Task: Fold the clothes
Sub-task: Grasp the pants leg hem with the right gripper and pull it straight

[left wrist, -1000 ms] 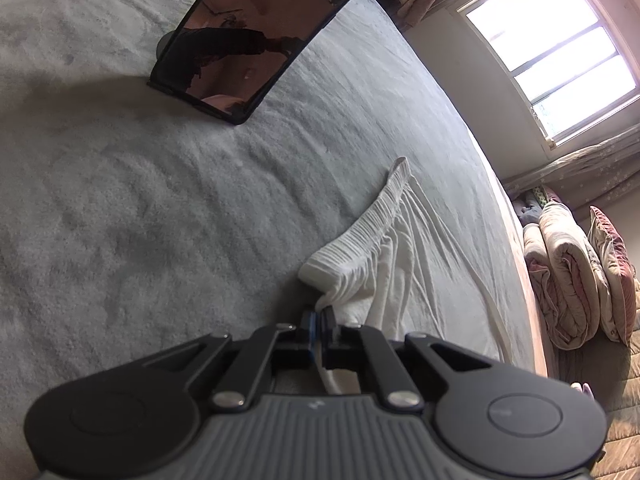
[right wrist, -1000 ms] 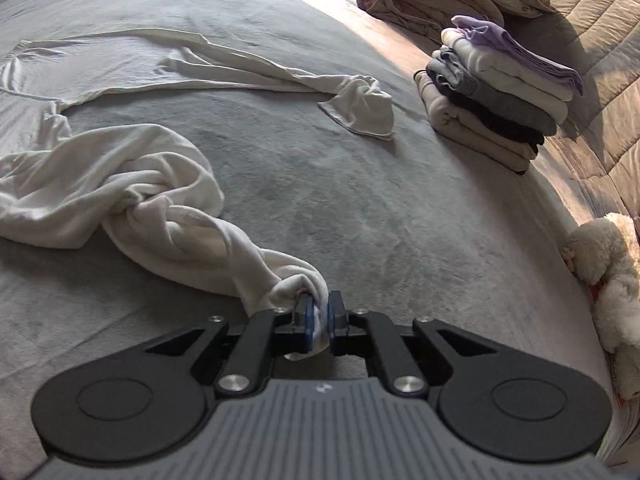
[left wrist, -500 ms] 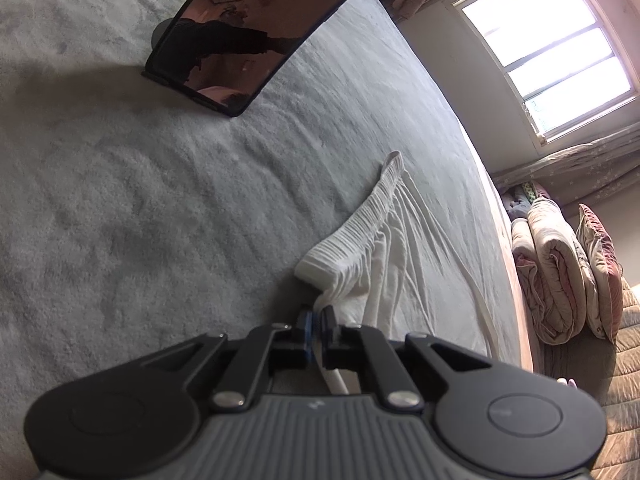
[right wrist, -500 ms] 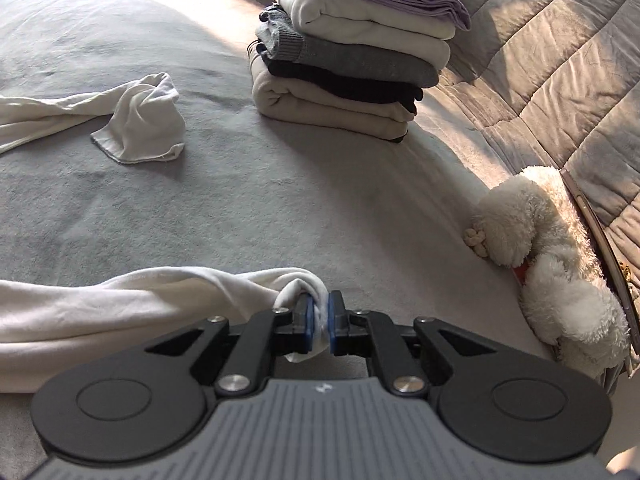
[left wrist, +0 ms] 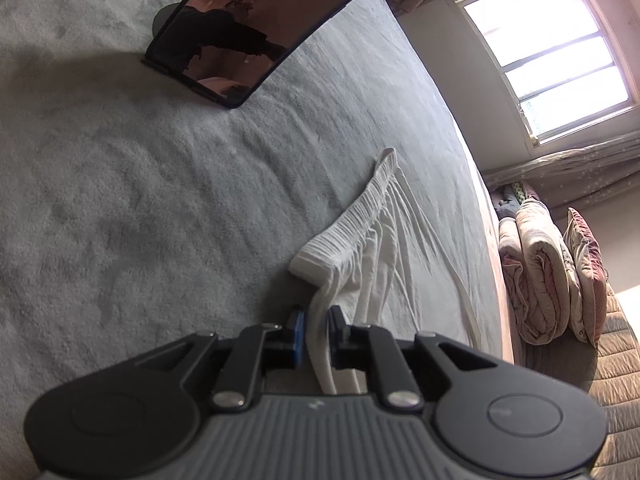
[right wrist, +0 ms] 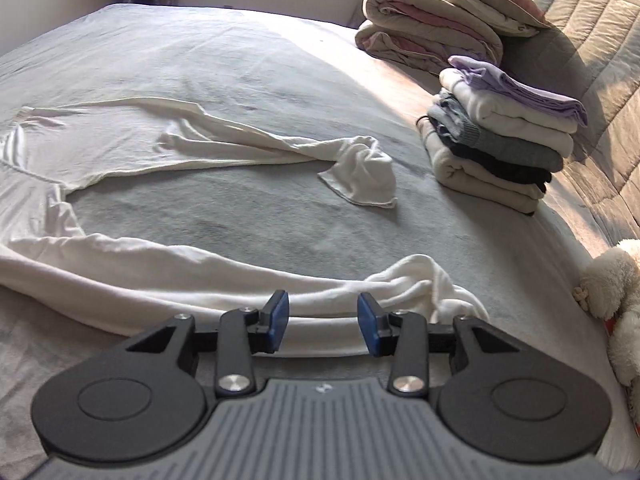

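A: Item: white garment [right wrist: 120,152], spread on the bed [right wrist: 240,60], left of the folded stack [right wrist: 500,140].
B: Handling?
A: Soft, light, limp; grip hems. Left gripper [left wrist: 316,330] pinches its ribbed waistband [left wrist: 344,224]; right gripper [right wrist: 323,322] spread, over one leg.

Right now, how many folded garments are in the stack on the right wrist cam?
5 visible in the folded stack at the bed's right side: lavender top, cream, grey, black, beige at the bottom. More thin layers may be hidden between them. The white garment lies unfolded apart from it.
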